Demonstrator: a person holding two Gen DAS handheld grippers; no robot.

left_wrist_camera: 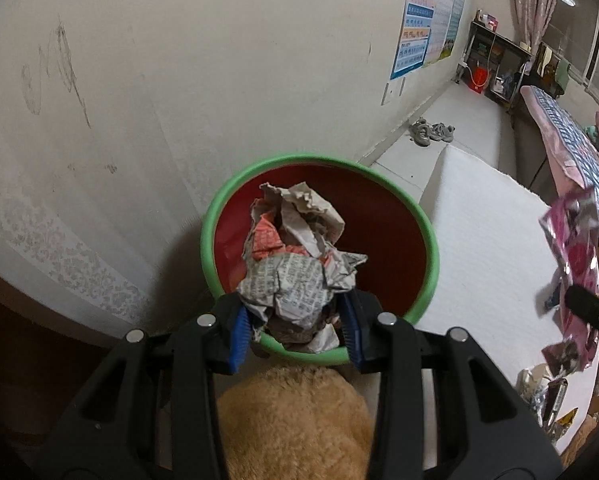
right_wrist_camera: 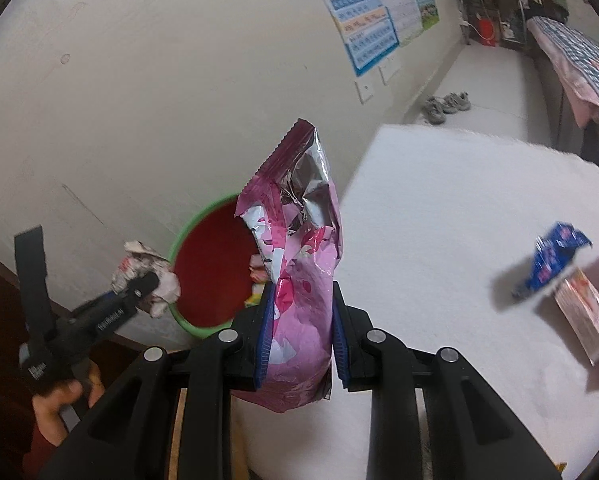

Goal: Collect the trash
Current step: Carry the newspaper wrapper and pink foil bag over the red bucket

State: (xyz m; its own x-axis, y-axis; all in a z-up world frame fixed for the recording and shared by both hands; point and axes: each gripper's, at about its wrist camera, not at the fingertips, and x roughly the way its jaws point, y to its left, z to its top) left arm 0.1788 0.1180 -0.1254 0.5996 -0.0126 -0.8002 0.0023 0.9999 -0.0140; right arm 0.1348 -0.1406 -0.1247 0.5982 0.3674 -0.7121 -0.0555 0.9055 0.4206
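Left wrist view: left gripper (left_wrist_camera: pixel 295 320) clamped on crumpled newspaper (left_wrist_camera: pixel 295 264), poised over the green-rimmed red bin (left_wrist_camera: pixel 427 236), pitched steeply down; risks snagging on blue pads and dropping outside the near rim. Right wrist view: right gripper (right_wrist_camera: pixel 301 332) clamped on pink foil wrapper (right_wrist_camera: pixel 295 248), short of the bin, beside the white table (right_wrist_camera: pixel 459 208); floppy top may catch the rim.

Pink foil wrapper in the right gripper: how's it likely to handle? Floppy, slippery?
The pink foil wrapper looks thin and creased, and its top bends over above the right gripper, so it is probably floppy and light. The shiny film may slip. It looks empty, so it likely flutters when dropped.
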